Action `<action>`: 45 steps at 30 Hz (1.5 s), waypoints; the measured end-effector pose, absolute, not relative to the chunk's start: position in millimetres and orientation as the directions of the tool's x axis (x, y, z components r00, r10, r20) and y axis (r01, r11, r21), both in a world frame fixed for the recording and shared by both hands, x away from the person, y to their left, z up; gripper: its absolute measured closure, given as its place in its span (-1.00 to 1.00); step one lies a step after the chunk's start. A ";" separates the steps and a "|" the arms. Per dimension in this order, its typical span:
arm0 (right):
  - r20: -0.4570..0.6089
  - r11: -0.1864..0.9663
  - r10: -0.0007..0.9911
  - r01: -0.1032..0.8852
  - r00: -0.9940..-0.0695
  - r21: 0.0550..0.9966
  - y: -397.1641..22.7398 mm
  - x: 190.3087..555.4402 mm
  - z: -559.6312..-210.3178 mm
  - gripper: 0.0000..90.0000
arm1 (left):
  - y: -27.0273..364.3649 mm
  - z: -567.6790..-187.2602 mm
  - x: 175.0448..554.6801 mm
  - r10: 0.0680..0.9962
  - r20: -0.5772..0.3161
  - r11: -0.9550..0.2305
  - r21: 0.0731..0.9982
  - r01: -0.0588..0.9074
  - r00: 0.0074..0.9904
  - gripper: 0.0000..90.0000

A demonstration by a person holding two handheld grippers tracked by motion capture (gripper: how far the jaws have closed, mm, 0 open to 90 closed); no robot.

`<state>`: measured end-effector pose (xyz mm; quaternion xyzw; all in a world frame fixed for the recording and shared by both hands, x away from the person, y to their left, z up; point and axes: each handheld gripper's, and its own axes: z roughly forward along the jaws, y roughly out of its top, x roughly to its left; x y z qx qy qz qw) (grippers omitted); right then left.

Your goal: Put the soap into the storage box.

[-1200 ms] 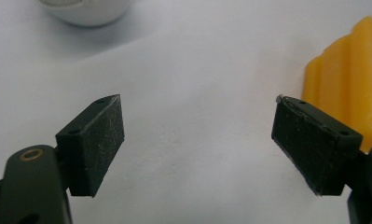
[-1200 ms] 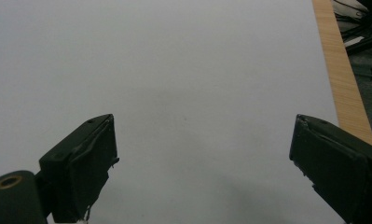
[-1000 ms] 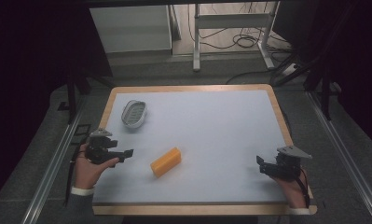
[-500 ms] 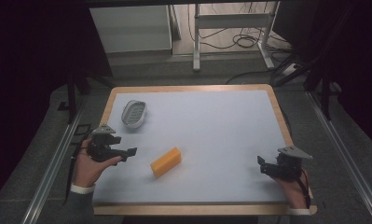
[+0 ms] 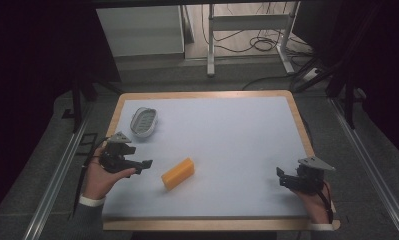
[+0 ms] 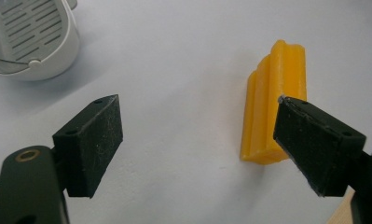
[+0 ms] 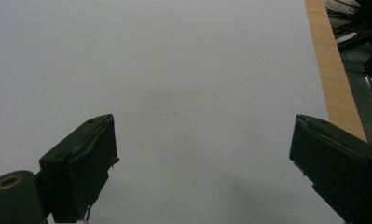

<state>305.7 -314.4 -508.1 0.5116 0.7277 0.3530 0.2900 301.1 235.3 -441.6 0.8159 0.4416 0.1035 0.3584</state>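
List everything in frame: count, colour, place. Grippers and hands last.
Soap bar: 1, orange-yellow, ridged, lying on the table left of centre, ahead of the left gripper.
Soap dish: 1, white-grey, slotted, far-left part of the table.
Table: 1, pale top with wooden rim.
Metal frame: 1, white, on the floor beyond the table, cables beside it.
Left gripper: 1, black, jaws open, near the left edge, nothing held.
Right gripper: 1, black, jaws open, near-right corner, nothing held.
Hands: 2, one per gripper.

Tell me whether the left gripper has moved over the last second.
Yes. The left gripper has shifted slightly toward the orange block, which lies unmoved; its fingers are open.
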 end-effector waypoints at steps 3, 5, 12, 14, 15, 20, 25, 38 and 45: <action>-0.063 0.230 0.949 0.540 -0.309 0.810 -314.2 305.7 -508.5 -0.84 | 232.1 -441.7 301.4 0.788 -0.151 -0.360 0.674 0.645 0.597 -0.65; -0.063 0.230 0.949 0.540 -0.309 0.810 -314.2 305.7 -508.6 -0.84 | 229.9 -441.6 301.7 0.785 -0.150 -0.365 0.672 0.644 0.601 -0.65; -0.063 0.226 0.951 0.542 -0.303 0.809 -315.8 305.7 -509.1 -0.84 | 222.7 -441.3 302.2 0.778 -0.141 -0.381 0.669 0.638 0.612 -0.66; -0.062 0.225 0.951 0.542 -0.302 0.810 -316.5 305.5 -508.9 -0.84 | 219.4 -441.7 302.6 0.775 -0.138 -0.388 0.666 0.637 0.616 -0.66; -0.063 0.225 0.951 0.542 -0.301 0.810 -316.7 305.4 -508.9 -0.84 | 216.8 -442.2 303.0 0.772 -0.133 -0.396 0.663 0.635 0.621 -0.66; -0.065 0.228 0.951 0.541 -0.303 0.809 -316.8 305.6 -509.5 -0.84 | 210.9 -442.5 304.4 0.766 -0.139 -0.401 0.660 0.635 0.628 -0.65; -0.066 0.229 0.951 0.542 -0.303 0.809 -316.9 305.7 -509.7 -0.84 | 202.8 -441.7 306.2 0.758 -0.124 -0.423 0.654 0.627 0.640 -0.65; -0.064 0.228 0.951 0.545 -0.302 0.807 -317.4 305.7 -510.6 -0.84 | 185.3 -442.2 307.1 0.740 -0.101 -0.464 0.639 0.614 0.665 -0.65; -0.065 0.229 0.951 0.544 -0.303 0.807 -318.7 306.0 -511.1 -0.84 | 176.5 -440.9 309.5 0.729 -0.091 -0.485 0.631 0.605 0.679 -0.65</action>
